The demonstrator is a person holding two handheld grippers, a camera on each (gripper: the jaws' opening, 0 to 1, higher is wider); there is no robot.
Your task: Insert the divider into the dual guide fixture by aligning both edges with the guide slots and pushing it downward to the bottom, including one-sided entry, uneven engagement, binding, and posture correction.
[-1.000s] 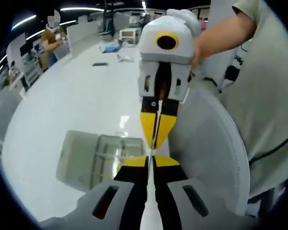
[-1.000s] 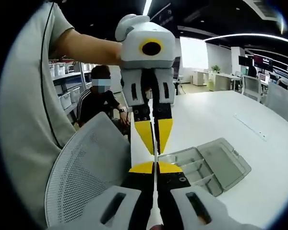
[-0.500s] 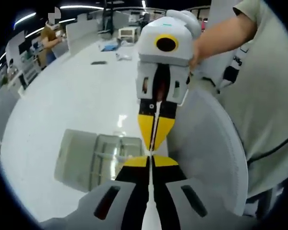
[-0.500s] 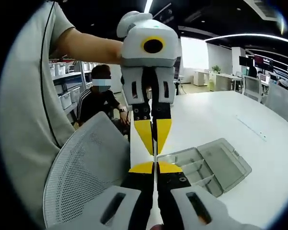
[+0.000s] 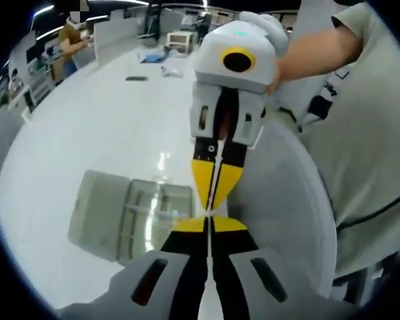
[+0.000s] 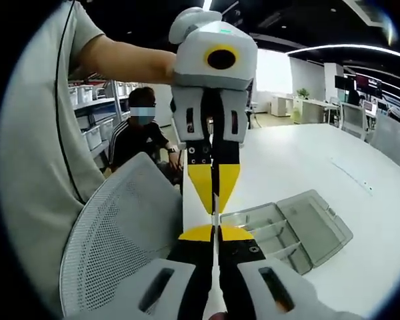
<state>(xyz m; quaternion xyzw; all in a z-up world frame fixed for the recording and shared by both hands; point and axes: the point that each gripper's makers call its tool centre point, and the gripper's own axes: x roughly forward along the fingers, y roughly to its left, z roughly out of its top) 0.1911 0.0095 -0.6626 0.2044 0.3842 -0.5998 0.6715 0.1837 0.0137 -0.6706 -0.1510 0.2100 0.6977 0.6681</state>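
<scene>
Both tools, left tool (image 5: 209,223) and right tool (image 6: 216,231), clamp a thin divider (image 5: 217,175) edge-on above the clear fixture (image 6: 287,227) on the white counter (image 5: 100,127); mesh chair (image 6: 120,233) alongside, open office behind.

Bare white table (image 5: 87,127) around the clear box (image 5: 130,217) (mesh chair (image 6: 120,233) alongside)

A long white table (image 5: 87,140) carries the clear compartment box (image 5: 123,217), lid open flat. Small items (image 5: 153,59) lie at its far end
</scene>
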